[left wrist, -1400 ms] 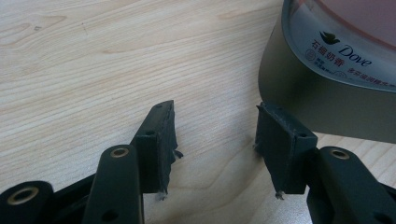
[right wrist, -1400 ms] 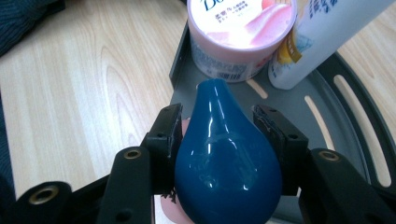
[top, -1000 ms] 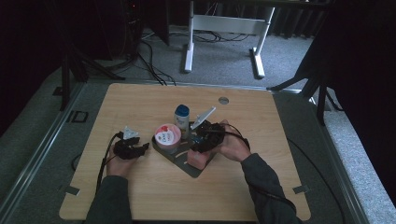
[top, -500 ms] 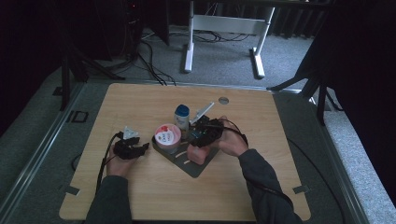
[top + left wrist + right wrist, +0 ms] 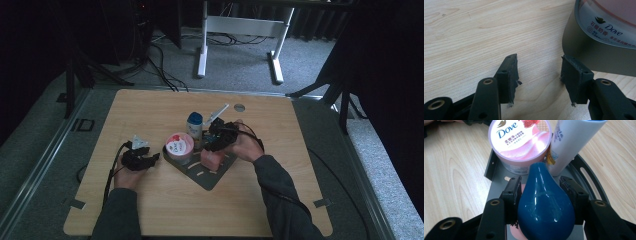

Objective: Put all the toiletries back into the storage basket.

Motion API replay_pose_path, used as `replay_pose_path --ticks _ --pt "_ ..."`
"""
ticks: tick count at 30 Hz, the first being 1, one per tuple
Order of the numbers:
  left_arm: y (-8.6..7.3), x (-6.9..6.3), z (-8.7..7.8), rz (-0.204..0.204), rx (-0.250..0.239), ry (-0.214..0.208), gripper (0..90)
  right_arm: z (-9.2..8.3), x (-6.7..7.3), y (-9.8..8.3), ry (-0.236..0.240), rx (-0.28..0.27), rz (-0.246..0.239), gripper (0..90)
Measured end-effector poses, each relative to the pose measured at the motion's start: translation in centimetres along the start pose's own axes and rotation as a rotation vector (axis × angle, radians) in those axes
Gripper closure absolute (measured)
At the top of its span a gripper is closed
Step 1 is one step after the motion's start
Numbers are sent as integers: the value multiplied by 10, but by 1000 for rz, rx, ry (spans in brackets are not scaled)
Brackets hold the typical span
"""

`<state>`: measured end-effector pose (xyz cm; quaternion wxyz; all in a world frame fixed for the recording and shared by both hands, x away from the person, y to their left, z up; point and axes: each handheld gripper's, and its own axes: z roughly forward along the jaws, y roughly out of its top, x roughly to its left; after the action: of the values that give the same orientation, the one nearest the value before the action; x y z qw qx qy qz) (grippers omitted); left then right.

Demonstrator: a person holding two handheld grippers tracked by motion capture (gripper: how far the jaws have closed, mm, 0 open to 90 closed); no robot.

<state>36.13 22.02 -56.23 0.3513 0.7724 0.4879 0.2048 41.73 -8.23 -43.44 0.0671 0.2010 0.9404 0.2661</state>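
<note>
My right gripper (image 5: 540,182) is shut on a glossy blue teardrop-shaped bulb (image 5: 545,207), its pads pressing the bulb's sides, narrow end pointing away. It hovers over a grey tray (image 5: 492,187). The tray holds a pink Dove tub (image 5: 520,142), a white bottle (image 5: 571,142) and a pink block (image 5: 211,159). In the high view the right gripper (image 5: 220,137) is at the tray's (image 5: 205,176) far side, beside the blue-capped bottle (image 5: 195,126). My left gripper (image 5: 539,60) rests open and empty on the wood, just left of the tub (image 5: 599,50); from above the left gripper (image 5: 142,159) sits left of the tub (image 5: 180,146).
The wooden table (image 5: 150,110) has bare room at the far left and along the near edge. A small round hole (image 5: 239,107) sits near the far edge. Beyond the table are a white desk frame (image 5: 240,30) and cables on grey carpet.
My right hand has carried the blue bulb a little toward the far side of the tray, uncovering the pink block. The left gripper has stayed put.
</note>
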Motion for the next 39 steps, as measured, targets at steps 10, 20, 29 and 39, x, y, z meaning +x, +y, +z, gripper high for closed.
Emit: replay_pose_path --ticks 10,20,29,39 --pt "0 0 0 -1 0 -2 478 5 -10 8 -9 -6 28 535" --pt "0 0 0 0 0 0 478 7 -17 11 -20 -4 43 535" --pt "0 0 0 -1 0 -2 478 9 -22 14 -34 -5 48 535" --pt "0 0 0 1 0 0 478 10 -25 12 -24 -23 51 526"
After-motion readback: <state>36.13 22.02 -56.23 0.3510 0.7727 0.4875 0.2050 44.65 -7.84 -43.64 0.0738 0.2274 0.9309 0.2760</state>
